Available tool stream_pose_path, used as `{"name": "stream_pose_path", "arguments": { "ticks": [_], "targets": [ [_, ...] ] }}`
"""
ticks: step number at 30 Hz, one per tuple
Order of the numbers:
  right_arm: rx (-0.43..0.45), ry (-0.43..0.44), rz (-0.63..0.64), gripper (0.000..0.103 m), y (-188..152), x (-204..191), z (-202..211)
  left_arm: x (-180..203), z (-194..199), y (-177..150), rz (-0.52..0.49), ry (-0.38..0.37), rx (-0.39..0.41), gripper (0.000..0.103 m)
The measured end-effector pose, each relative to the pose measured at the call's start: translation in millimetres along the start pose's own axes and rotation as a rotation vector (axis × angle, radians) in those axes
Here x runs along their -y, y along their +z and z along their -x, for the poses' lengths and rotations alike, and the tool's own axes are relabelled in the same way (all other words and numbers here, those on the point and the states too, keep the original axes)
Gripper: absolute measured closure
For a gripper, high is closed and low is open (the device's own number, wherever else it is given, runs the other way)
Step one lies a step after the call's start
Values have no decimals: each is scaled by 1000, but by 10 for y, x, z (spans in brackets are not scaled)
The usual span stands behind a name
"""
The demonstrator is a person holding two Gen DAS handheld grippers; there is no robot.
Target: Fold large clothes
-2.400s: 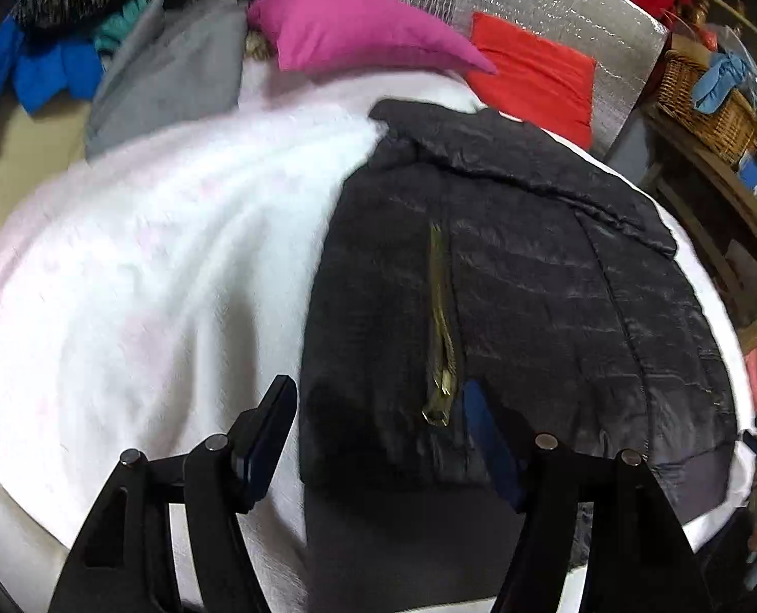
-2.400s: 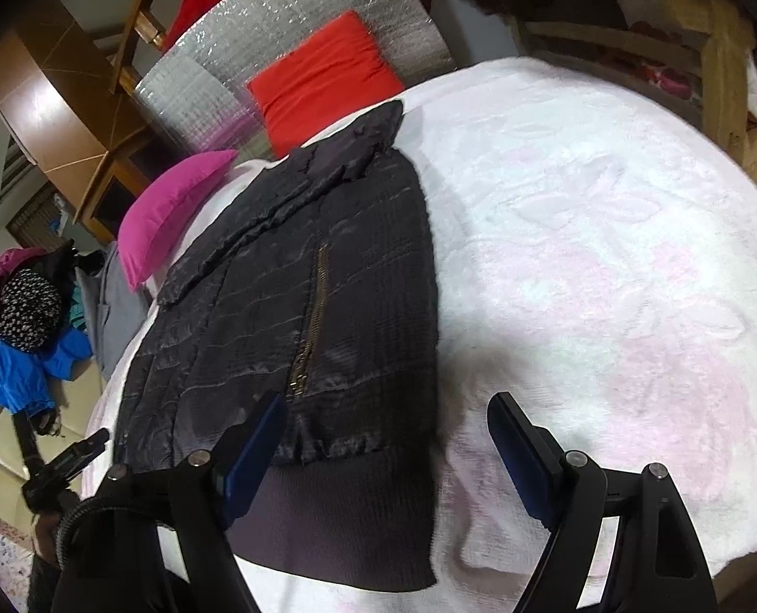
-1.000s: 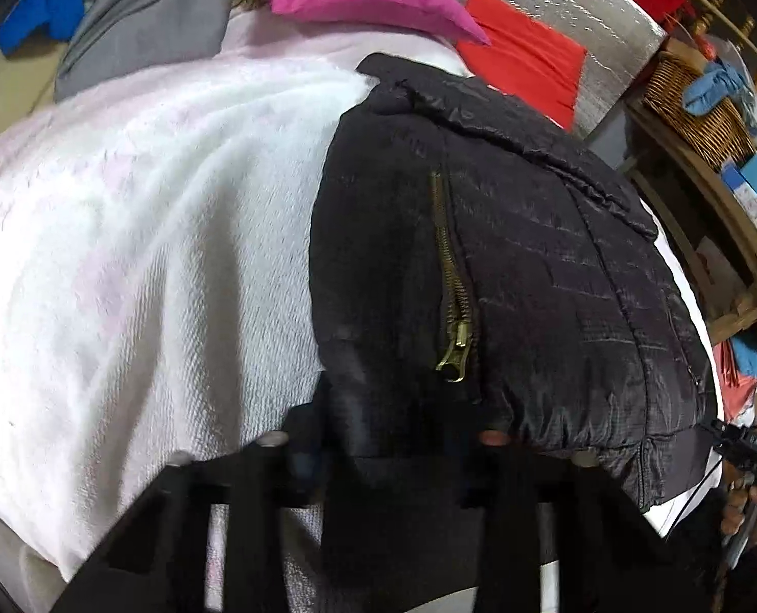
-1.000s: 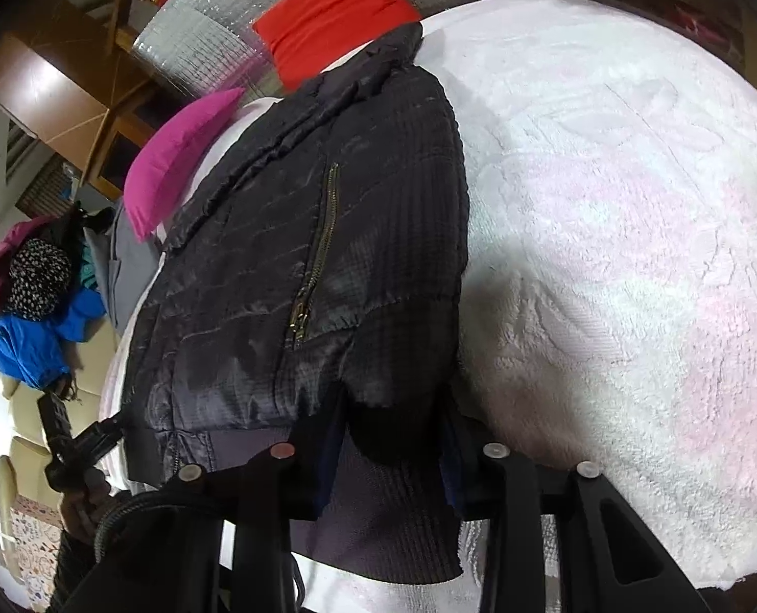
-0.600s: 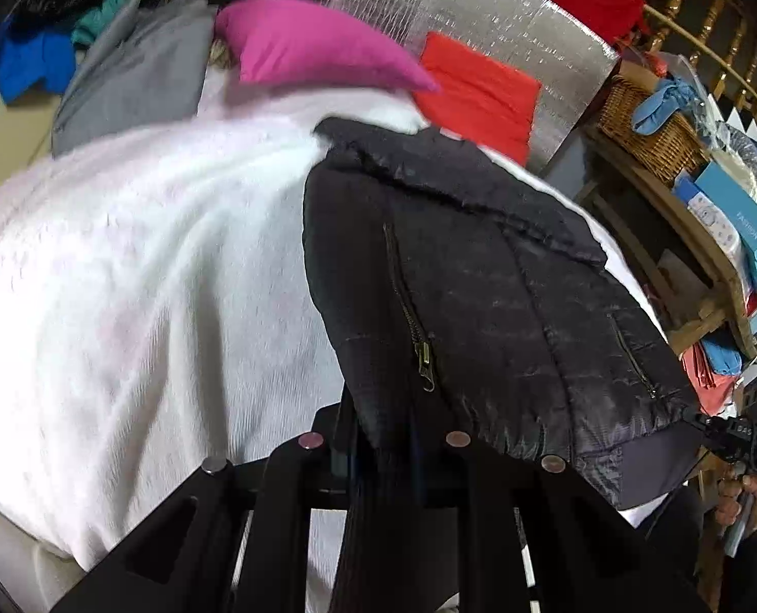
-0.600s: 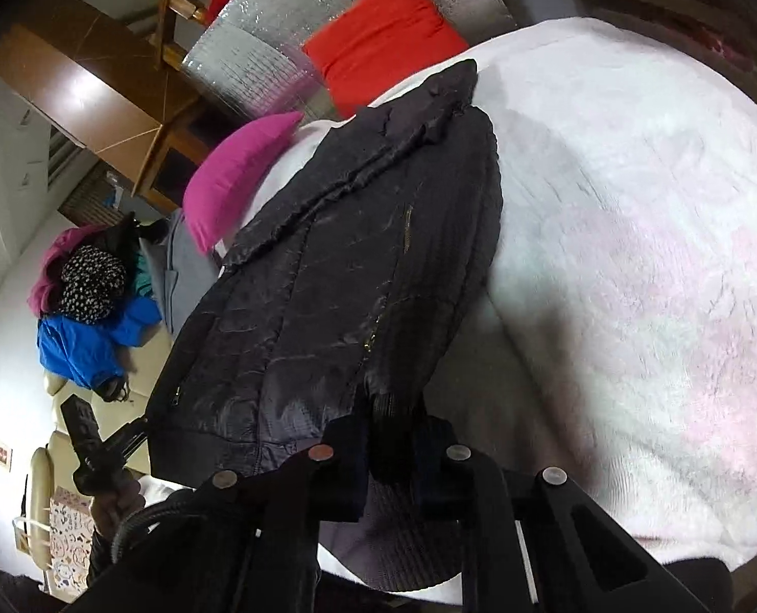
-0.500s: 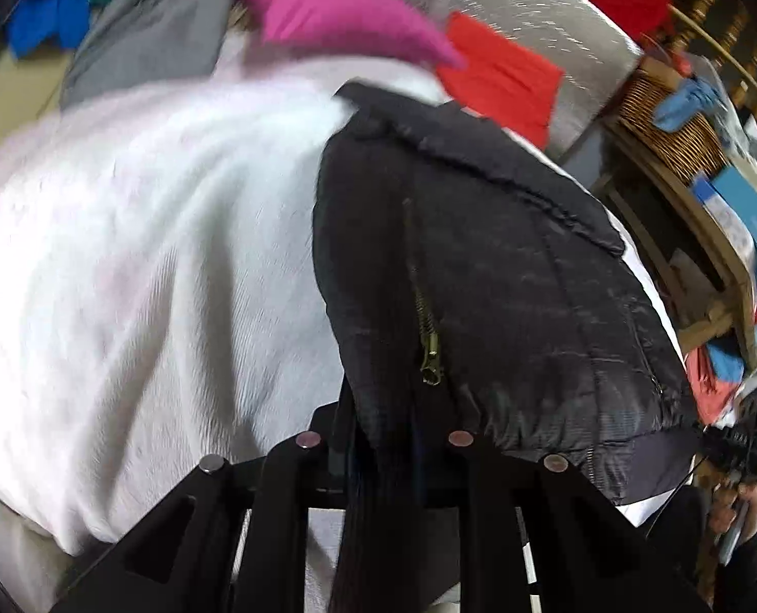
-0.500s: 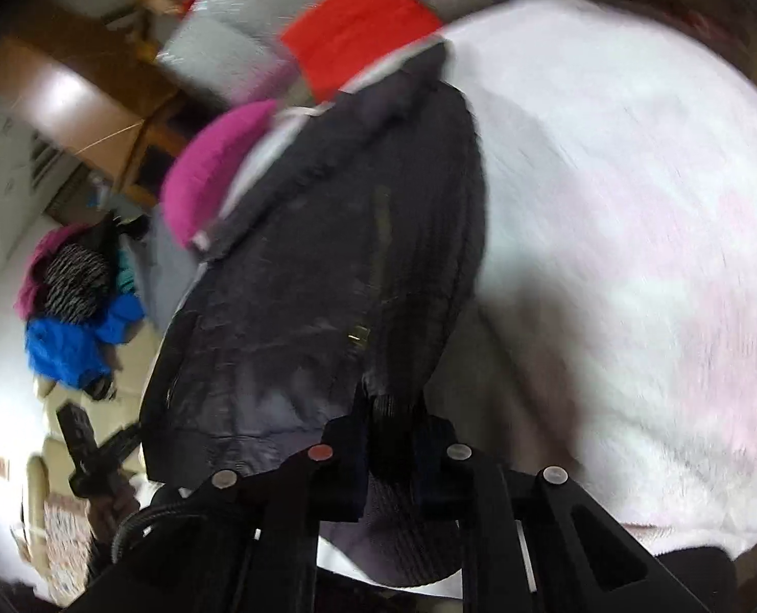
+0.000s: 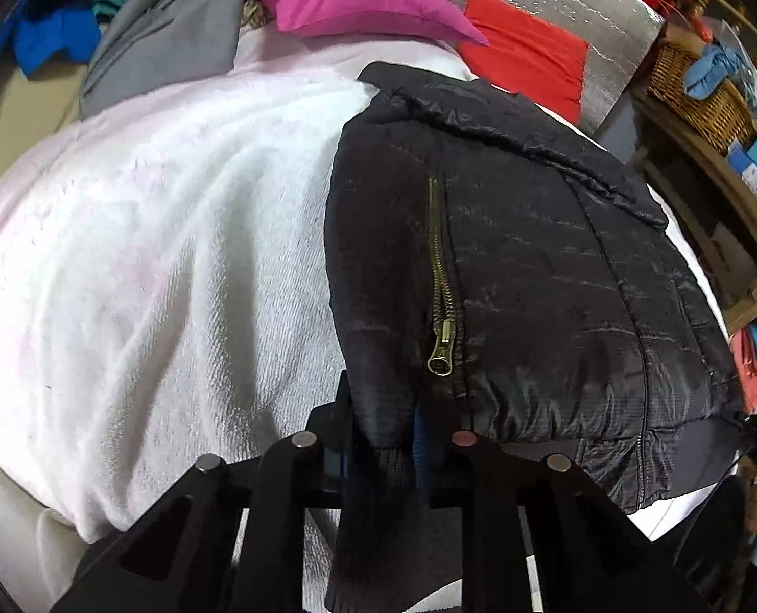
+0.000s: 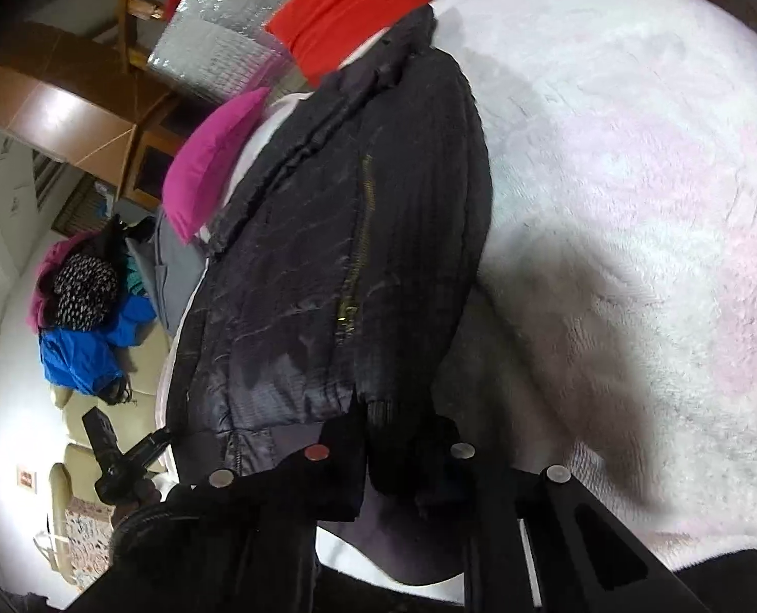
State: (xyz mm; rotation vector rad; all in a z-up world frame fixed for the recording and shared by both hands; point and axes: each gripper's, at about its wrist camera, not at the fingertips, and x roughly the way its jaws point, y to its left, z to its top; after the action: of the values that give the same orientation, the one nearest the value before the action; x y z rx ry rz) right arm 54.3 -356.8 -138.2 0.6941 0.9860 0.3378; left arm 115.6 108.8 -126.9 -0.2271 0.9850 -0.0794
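So the black quilted jacket (image 9: pixel 531 265) is lying on the white fleece blanket (image 9: pixel 148 255) on the bed, collar end up near the magenta pillow (image 9: pixel 358 0) and red cushion (image 9: pixel 526 66), hem end toward the camera. Both grippers are pinched shut on the ribbed hem: left gripper (image 9: pixel 386 434) on the corner just below the brass zipper pull (image 9: pixel 441 350), right gripper (image 10: pixel 394 454) on the opposite bottom corner, its jaws having just been closing onto that knit band.

My take: this is the bottom-to-top fold. To do it well I'd lift both corners together at the same height, keep the hem stretched between them so the puffy fill doesn't bunch, and carry it toward the collar. That shell looks slippery, so staying on the rib knit is smart. Watch the zipper side sagging.
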Motion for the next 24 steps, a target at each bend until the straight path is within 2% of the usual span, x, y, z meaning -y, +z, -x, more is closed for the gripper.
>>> {"name": "stream_pose_path", "arguments": {
  "ticks": [5, 16, 23, 24],
  "targets": [
    [7, -1, 10, 89, -59, -28, 136, -16, 137, -61, -11, -5, 19, 85],
    [-14, -1, -8, 89, -340, 114, 331, -113, 234, -237, 11, -24, -4, 85],
    [-22, -27, -27, 77, -308, 180, 235, -204, 29, -163, 45, -46, -51, 80],
    [-24, -32, -24, 76, -312, 173, 220, -219, 5, -159, 52, -52, -56, 76]
  ]
}}
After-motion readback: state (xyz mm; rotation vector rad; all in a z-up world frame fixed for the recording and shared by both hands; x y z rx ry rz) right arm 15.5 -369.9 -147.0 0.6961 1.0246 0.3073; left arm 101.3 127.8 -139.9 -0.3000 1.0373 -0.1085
